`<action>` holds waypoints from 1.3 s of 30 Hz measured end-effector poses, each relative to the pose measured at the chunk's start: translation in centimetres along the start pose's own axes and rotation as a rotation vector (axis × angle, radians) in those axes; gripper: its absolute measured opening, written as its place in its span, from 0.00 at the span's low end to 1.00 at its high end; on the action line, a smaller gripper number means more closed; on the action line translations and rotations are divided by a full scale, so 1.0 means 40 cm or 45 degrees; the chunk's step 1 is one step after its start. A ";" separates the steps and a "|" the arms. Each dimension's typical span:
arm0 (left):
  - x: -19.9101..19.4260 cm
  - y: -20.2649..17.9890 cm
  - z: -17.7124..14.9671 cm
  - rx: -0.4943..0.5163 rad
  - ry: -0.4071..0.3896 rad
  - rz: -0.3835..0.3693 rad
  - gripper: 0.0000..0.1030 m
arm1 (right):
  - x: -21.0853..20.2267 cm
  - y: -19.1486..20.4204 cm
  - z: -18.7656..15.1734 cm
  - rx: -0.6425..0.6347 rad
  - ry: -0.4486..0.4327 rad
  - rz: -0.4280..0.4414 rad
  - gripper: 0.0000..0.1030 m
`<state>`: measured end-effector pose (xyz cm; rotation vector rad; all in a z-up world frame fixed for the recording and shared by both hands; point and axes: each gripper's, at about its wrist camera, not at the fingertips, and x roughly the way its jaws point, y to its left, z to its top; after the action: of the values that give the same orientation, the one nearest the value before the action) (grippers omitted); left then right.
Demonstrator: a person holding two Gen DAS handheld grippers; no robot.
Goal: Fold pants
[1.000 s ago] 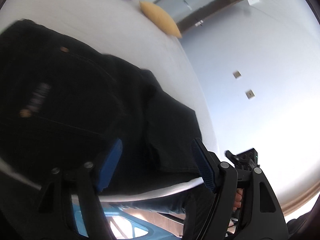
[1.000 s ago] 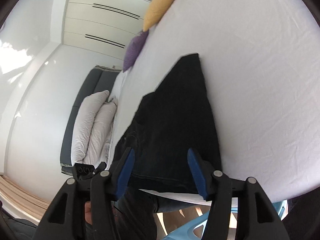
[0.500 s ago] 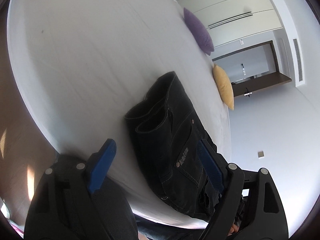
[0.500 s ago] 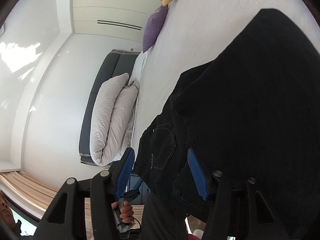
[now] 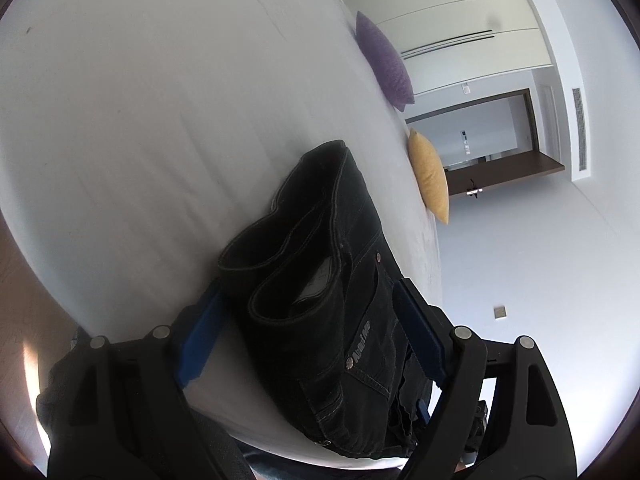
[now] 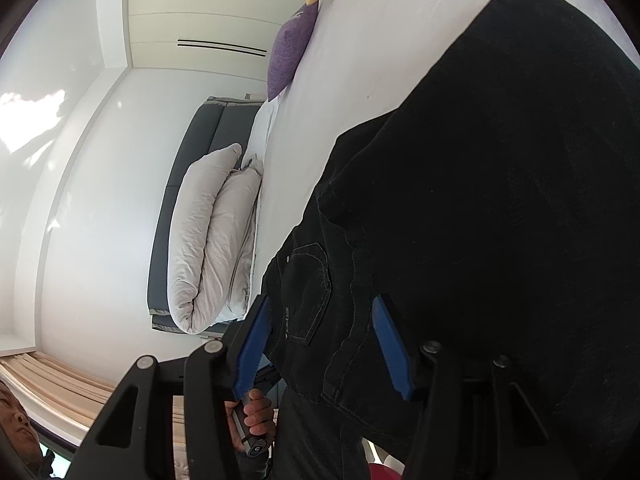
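Straddling the waistband end of the black jeans (image 5: 332, 320), the left gripper (image 5: 308, 328) is seen with its blue pads spread wide and clear of the denim after opening further. The right gripper (image 6: 320, 344) is held half open around the pocket area, not pressing. The jeans lie at the near edge of the white bed (image 5: 160, 120), with purple cushion (image 5: 384, 64) and yellow cushion (image 5: 430, 176) beyond.

left wrist: close, facing pants (image 5: 328, 280) waistband | right wrist: closer (image 6: 480, 200) | shared: pants, bed (image 5: 160, 120)
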<state>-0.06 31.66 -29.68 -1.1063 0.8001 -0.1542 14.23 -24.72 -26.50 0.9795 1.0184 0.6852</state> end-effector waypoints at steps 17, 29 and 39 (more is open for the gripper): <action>0.108 0.013 0.046 -0.065 0.024 0.068 0.22 | 0.031 0.015 0.003 -0.038 0.023 0.029 0.50; 0.064 -0.160 0.035 0.148 -0.060 0.008 0.14 | 0.120 0.022 -0.015 -0.135 0.173 -0.166 0.26; 0.073 -0.387 -0.030 0.416 -0.082 -0.064 0.14 | 0.118 -0.028 -0.017 -0.116 0.156 -0.215 0.00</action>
<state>5.39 22.10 -18.36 -0.8182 0.6625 -0.2801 15.47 -20.98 -29.44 0.7699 1.1534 0.6512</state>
